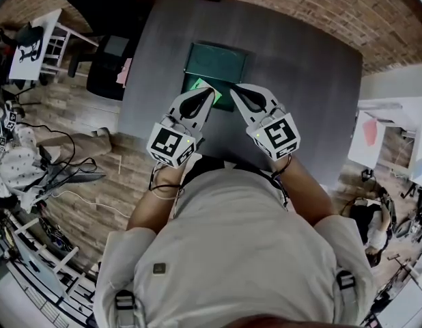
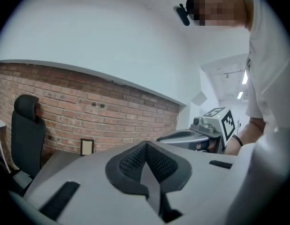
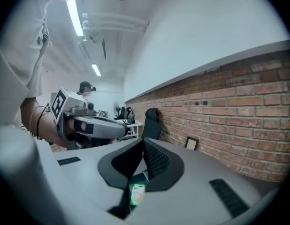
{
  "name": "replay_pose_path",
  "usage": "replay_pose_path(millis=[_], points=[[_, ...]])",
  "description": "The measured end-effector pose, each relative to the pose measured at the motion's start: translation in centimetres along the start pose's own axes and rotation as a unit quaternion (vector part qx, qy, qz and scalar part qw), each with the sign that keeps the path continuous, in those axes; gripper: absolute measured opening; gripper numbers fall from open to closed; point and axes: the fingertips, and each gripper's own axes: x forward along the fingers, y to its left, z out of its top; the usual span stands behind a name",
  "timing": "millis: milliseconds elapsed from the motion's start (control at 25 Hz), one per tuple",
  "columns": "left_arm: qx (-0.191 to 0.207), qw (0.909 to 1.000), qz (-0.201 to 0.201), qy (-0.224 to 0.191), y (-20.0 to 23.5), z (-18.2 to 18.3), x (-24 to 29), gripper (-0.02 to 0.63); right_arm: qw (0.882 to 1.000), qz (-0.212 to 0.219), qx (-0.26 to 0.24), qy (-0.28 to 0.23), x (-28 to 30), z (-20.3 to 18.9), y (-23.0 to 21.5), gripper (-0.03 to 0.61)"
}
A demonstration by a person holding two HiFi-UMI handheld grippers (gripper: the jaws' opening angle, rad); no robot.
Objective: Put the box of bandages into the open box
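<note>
Retreat looks like the step in hand, since the job itself seems finished. On the left, the left gripper (image 2: 146, 149) has its jaws pressed together with nothing between them. It is held high above the table (image 1: 300, 80), pointing nearly level toward the brick wall (image 2: 88, 111).

Just right of its tip in the head view lies the box of bandages (image 1: 199, 85), a pale green carton. It appears to rest inside the open box (image 1: 221, 65), at that box's near left corner. The gripper's tip covers part of it, so I cannot tell whether it lies flat. The open box is dark green and sits at the far middle of the table.

On the right, the right gripper (image 3: 142, 146) is likewise closed and empty. Its own view shows a sliver of the pale green carton well below, through the gap under the jaws, not gripped.

To finish well, I would hold both grippers high and apart from the open box and draw them toward the near edge without dipping. I would then check from above that the carton sits fully inside the walls and is not propped on the rim.
</note>
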Motion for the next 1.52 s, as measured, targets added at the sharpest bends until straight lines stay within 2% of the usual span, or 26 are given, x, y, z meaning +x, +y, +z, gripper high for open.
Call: replay_pose_path(millis=[160,440,880,1240,1520], points=[[0.013,0.9996,-0.001,-0.024,-3.9,2.5,-0.2,0.015,0.999,0.015,-0.016,-0.028,-3.9,2.3,0.4,0.021],[0.025,0.9987,0.02,-0.039,-10.3,4.1,-1.8,0.015,0.998,0.023,-0.013,-0.05,-10.5,4.5,1.4,0.02],[0.033,0.9956,0.068,-0.056,-16.8,4.3,-6.1,0.015,0.993,0.075,-0.042,-0.082,-15.4,5.1,5.3,0.02],[0.029,0.9953,0.066,-0.064,-17.0,5.2,-10.5,0.015,0.993,0.067,-0.047,-0.086,-15.1,6.9,9.1,0.02],[0.039,0.9962,0.039,-0.068,-15.2,5.6,-16.5,0.015,0.994,0.049,-0.047,-0.087,-13.4,8.0,14.5,0.02]])
